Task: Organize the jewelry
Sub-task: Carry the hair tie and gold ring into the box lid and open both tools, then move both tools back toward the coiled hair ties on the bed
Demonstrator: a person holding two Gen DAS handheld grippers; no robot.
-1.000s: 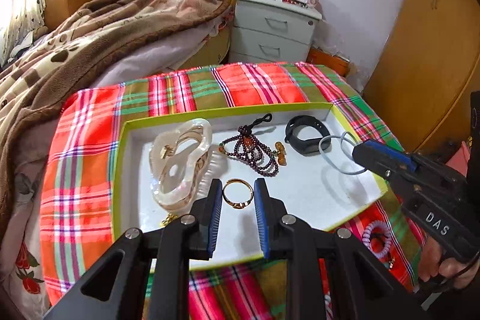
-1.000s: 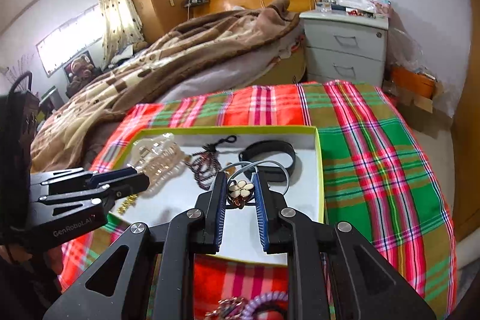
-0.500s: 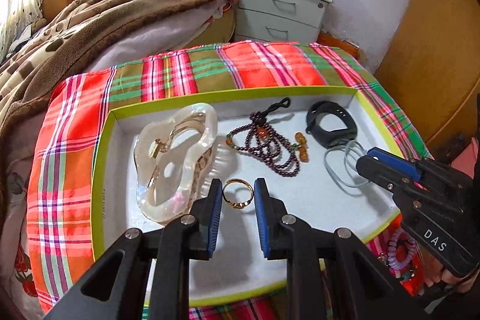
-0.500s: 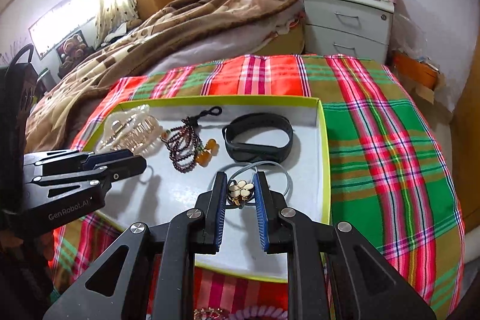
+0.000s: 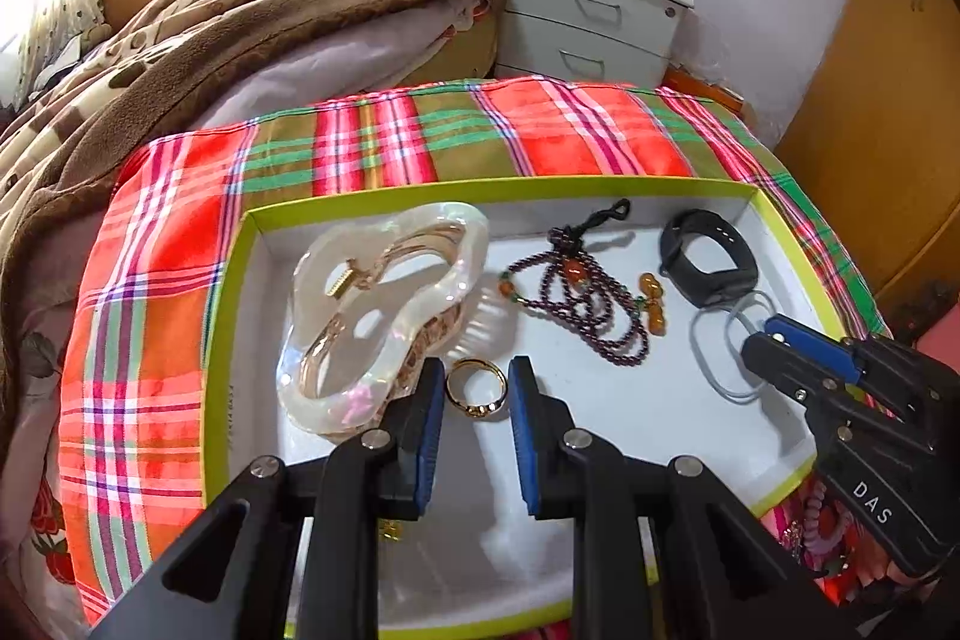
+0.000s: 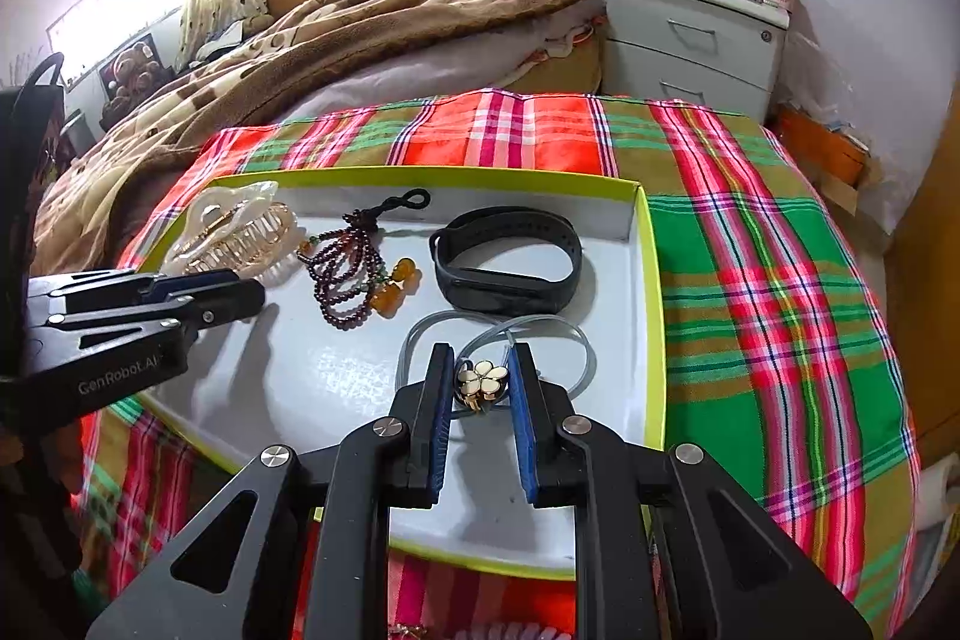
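A white tray with a lime-green rim (image 5: pixel 480 187) lies on a plaid cloth. My left gripper (image 5: pixel 477 376) is shut on a gold ring (image 5: pixel 480 409), low over the tray's near left part, beside a large pearly hair claw (image 5: pixel 384 304). My right gripper (image 6: pixel 482 358) is shut on a white flower-shaped charm (image 6: pixel 483 381) with a gold setting, above grey elastic loops (image 6: pixel 420 334) in the tray's right half. A dark bead bracelet (image 6: pixel 342 268) with amber beads and a black wristband (image 6: pixel 510 274) lie further back in the tray.
The plaid cloth (image 6: pixel 780 280) spreads wide to the right of the tray. A brown blanket (image 5: pixel 180 58) is heaped behind on the left. A grey nightstand (image 5: pixel 594 22) stands at the back. A pink coil hair tie (image 5: pixel 822 520) lies off the tray's near right corner.
Both grippers have sunk toward the tray, which now fills more of each view. The ring and the flower charm stay held between the pads.
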